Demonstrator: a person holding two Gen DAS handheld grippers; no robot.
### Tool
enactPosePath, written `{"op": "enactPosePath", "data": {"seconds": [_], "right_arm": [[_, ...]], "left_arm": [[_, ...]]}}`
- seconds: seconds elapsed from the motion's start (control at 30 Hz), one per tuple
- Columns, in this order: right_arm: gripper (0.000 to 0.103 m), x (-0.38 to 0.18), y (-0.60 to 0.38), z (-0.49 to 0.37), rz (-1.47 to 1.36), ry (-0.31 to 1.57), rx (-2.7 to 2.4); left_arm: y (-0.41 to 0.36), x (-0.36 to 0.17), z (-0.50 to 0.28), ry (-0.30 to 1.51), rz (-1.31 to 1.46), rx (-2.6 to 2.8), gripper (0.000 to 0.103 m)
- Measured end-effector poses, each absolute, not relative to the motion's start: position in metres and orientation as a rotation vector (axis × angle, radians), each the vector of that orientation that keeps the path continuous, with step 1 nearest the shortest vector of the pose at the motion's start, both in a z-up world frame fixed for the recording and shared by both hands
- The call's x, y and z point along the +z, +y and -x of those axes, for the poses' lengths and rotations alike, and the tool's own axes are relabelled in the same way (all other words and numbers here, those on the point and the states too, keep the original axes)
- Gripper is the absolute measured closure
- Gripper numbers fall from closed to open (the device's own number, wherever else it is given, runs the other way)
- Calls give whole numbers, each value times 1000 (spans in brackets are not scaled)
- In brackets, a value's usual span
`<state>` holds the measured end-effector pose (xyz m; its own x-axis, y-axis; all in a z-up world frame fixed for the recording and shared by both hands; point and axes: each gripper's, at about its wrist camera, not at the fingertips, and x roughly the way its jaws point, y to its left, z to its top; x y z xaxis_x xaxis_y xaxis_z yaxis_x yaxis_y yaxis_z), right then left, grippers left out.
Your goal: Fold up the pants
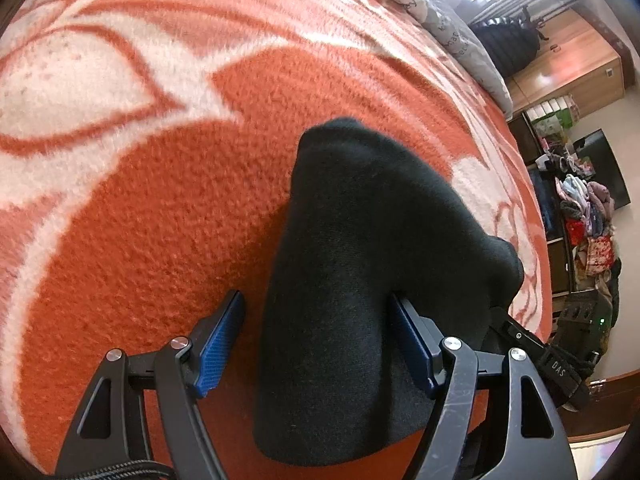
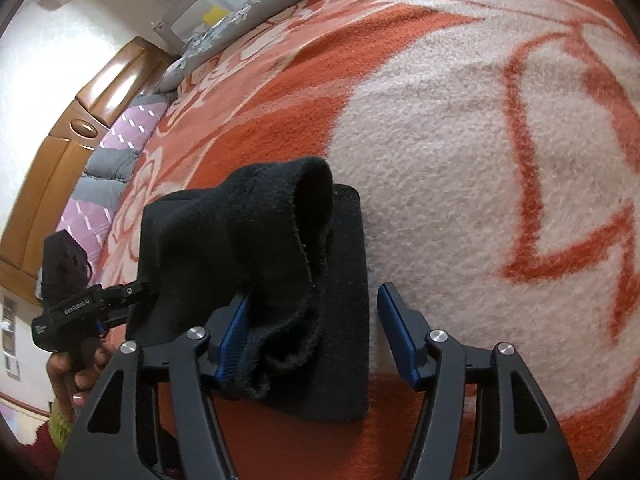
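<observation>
The black pants (image 1: 360, 264) lie folded into a thick bundle on the orange and white blanket (image 1: 160, 200). My left gripper (image 1: 316, 320) is open, its blue pads either side of the bundle's near end, the right pad against the fabric. In the right wrist view the pants (image 2: 280, 264) show a raised, looped top layer over a flat lower layer. My right gripper (image 2: 316, 312) is open, its left pad touching the loose fold, its right pad (image 2: 396, 328) over bare blanket. The left gripper also shows in the right wrist view (image 2: 120, 300) at the bundle's far side.
The blanket (image 2: 480, 140) covers a bed. Grey patterned pillows (image 1: 452, 28) lie at its head. A wooden wardrobe (image 2: 60, 152) and a purple and grey quilt (image 2: 116, 160) flank one side. Shelves with piled clothes (image 1: 580, 216) stand beyond the other edge.
</observation>
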<state>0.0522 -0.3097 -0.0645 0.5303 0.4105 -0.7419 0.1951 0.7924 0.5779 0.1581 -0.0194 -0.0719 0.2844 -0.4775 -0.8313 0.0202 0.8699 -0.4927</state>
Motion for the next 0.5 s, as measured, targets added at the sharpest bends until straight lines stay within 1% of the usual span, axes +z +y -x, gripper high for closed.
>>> {"op": "enactPosePath", "data": {"seconds": [0.13,0.27,0.4,0.5], "right_arm": [[39,-52,-316,-55,-701,1012,120],[39,-38,-314,-65,-710,967,113],[37,-39,-311,-80,-723,961,96],[37,-45,-309,-86,-664,974,21]], "left_arm": [[-20,-56,-167,1212,389,-325,31],[-18,-48,-184,1203,420,-310,31],[-19,-48,-199,1200,448,-296,31],[-22,-54,-206,1209,432,-276,31]]}}
